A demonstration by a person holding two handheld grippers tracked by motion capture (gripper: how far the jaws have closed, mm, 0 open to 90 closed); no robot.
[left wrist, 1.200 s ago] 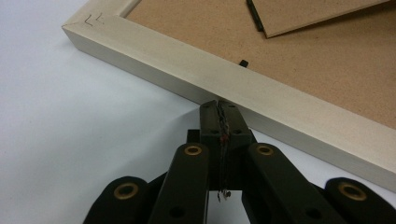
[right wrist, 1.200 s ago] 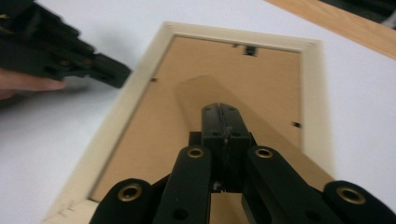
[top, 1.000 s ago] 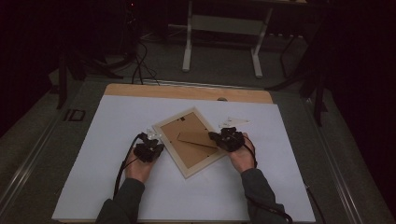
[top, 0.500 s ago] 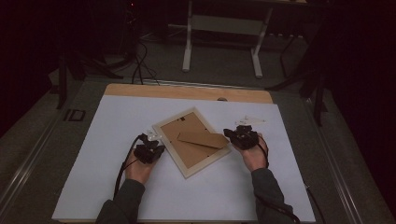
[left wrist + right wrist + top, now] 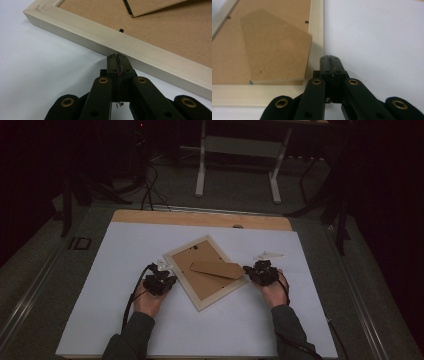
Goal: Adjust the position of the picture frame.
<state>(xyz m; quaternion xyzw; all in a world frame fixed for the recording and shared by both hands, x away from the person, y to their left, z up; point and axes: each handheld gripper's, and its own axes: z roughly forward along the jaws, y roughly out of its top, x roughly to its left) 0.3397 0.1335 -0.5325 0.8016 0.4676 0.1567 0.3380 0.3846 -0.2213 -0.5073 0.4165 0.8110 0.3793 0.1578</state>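
At centre frame the picture frame (image 5: 205, 272) lay face down on the white worktop (image 5: 100, 270), its easel stand (image 5: 216, 269) folded out; both tools, left (image 5: 161, 282) and right (image 5: 260, 272), were pressed together empty beside its edges, best steadying opposite sides evenly.

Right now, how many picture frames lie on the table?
1: a pale wooden picture frame lies face down mid-table between the two grippers, its brown stand flap on its back. Nothing suggests another is hidden.

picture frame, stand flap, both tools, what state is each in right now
picture frame: face down on the white table cover, back board showing
stand flap: swung out across the back board, tip lifted
left tool: shut, tip at the frame's edge
right tool: shut, empty, beside the frame's corner
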